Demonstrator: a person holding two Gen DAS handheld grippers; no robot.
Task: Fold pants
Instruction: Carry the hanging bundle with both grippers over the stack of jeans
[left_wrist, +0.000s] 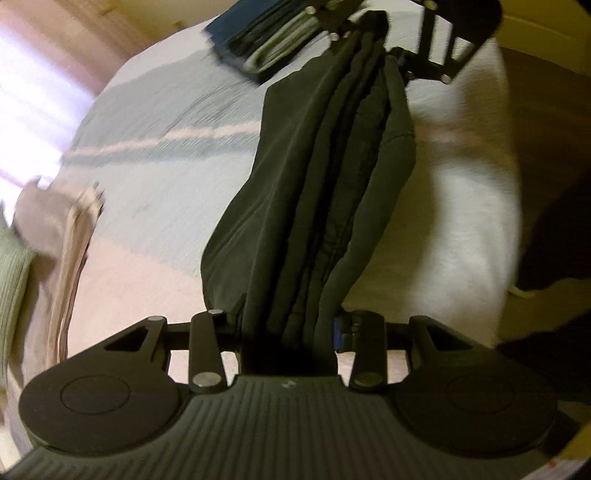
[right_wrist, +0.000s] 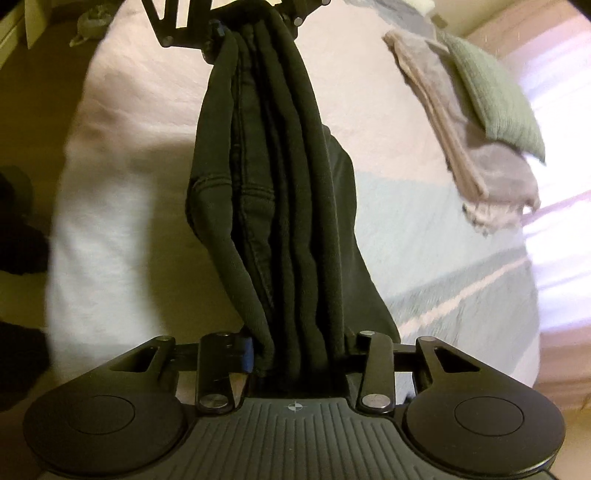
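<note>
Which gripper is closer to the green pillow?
Left. In the left wrist view, the green pillow lies beside the left gripper. In the right wrist view it sits far ahead, past the right gripper. Both grippers clamp the dark pants over the bed.

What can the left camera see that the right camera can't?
Only the left wrist view shows a stack of folded clothes at the far end of the bed.

Only the right wrist view shows the floor beside the bed with a small bundle on it.

Both show the dark pants stretched between the left hand-held gripper and the right hand-held gripper, each clamped on one end, above the bed, plus the green pillow and beige blanket.
</note>
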